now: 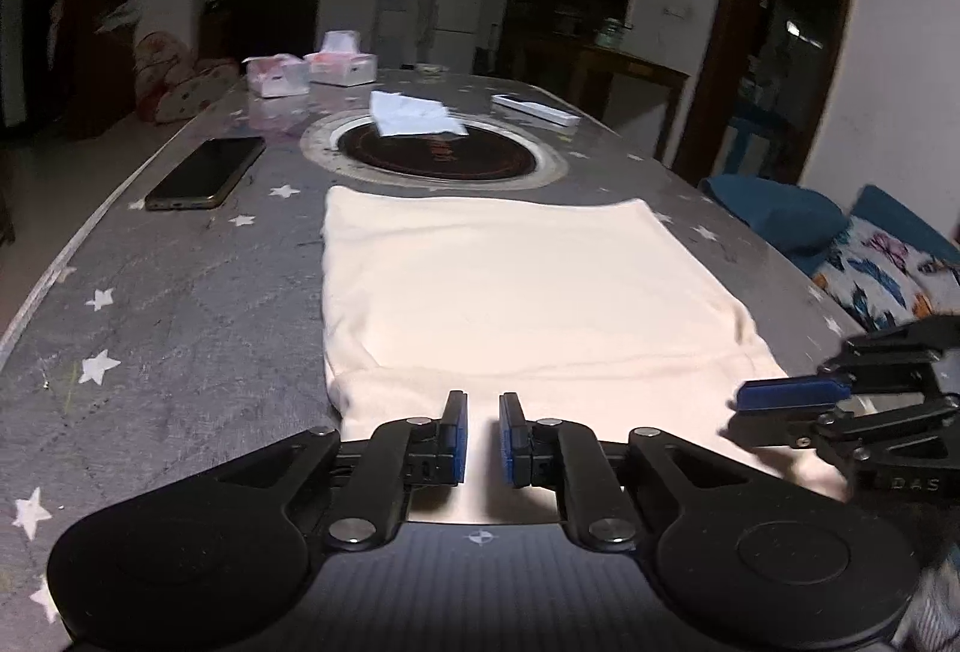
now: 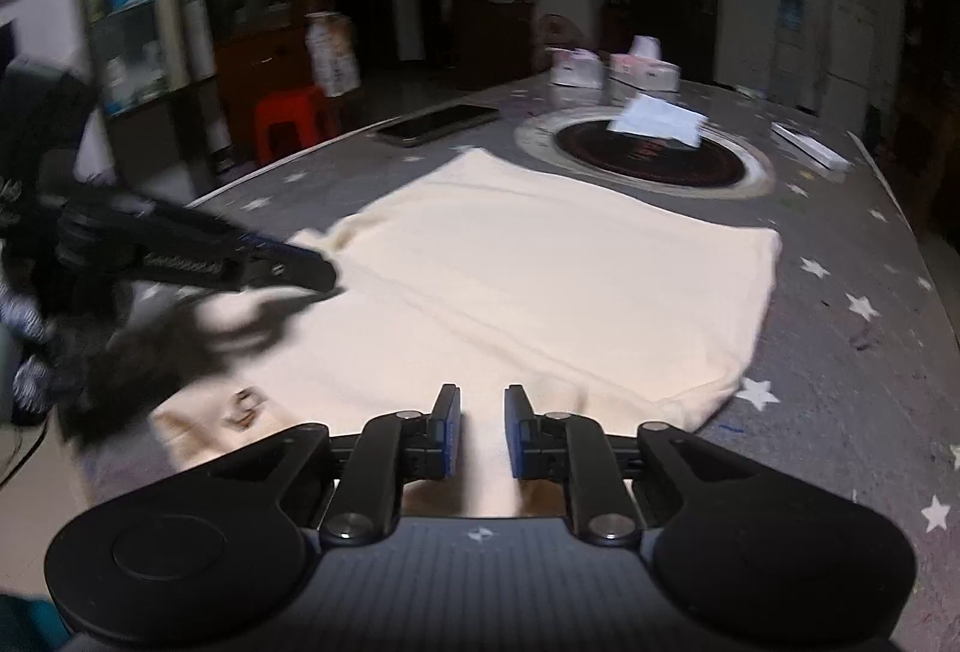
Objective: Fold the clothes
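A cream garment (image 1: 516,292) lies flat on the grey star-patterned table (image 1: 180,328), partly folded, with a folded-over band along its near edge. My left gripper (image 1: 483,439) is open and empty, hovering over the garment's near edge. My right gripper (image 2: 482,430) is open and empty over the garment's near right corner; it also shows at the right of the left wrist view (image 1: 792,400). The garment fills the middle of the right wrist view (image 2: 540,292), where the left gripper (image 2: 312,268) reaches in from the left just above the cloth.
A round inset hotplate (image 1: 438,150) lies beyond the garment with a white paper (image 1: 414,114) on it. A black phone (image 1: 207,172) lies at the left. Tissue boxes (image 1: 312,69) and a white flat box (image 1: 534,108) stand farther back. A blue sofa with a patterned cushion (image 1: 882,274) is right of the table.
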Action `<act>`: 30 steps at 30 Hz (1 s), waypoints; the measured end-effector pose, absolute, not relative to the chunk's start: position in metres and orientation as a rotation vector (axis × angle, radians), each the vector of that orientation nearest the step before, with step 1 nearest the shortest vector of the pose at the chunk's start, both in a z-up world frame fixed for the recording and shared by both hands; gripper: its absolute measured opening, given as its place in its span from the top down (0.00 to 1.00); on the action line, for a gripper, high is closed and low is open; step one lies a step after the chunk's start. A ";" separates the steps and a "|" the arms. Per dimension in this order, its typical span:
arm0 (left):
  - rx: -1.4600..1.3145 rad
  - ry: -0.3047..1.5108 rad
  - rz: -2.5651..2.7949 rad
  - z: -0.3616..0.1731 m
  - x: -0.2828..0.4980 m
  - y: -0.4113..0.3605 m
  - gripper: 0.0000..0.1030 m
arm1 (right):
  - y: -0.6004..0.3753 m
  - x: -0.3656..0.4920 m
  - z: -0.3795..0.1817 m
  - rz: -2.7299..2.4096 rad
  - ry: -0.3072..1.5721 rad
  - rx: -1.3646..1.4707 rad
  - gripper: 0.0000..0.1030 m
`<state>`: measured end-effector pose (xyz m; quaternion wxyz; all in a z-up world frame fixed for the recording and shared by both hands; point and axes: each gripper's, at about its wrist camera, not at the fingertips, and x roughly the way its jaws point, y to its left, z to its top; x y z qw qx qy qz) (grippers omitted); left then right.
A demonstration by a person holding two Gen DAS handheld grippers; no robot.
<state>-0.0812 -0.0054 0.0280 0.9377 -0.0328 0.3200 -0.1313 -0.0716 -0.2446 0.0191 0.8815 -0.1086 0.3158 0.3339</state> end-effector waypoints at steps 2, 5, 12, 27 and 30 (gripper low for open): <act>-0.044 0.651 -0.291 0.031 -0.090 -0.006 0.88 | -0.243 -0.078 0.015 0.707 0.662 -0.274 0.83; 0.010 0.638 -0.329 0.038 -0.113 -0.005 0.86 | -0.246 -0.082 0.017 0.709 0.655 -0.293 0.82; 0.219 0.619 -0.401 0.042 -0.159 -0.010 0.71 | -0.250 -0.093 0.018 0.722 0.651 -0.346 0.76; 0.591 0.454 -0.521 0.009 -0.174 -0.052 0.65 | -0.262 -0.116 0.029 0.745 0.665 -0.454 0.64; 0.560 0.445 -0.533 0.012 -0.169 -0.051 0.84 | -0.264 -0.123 0.032 0.763 0.650 -0.496 0.55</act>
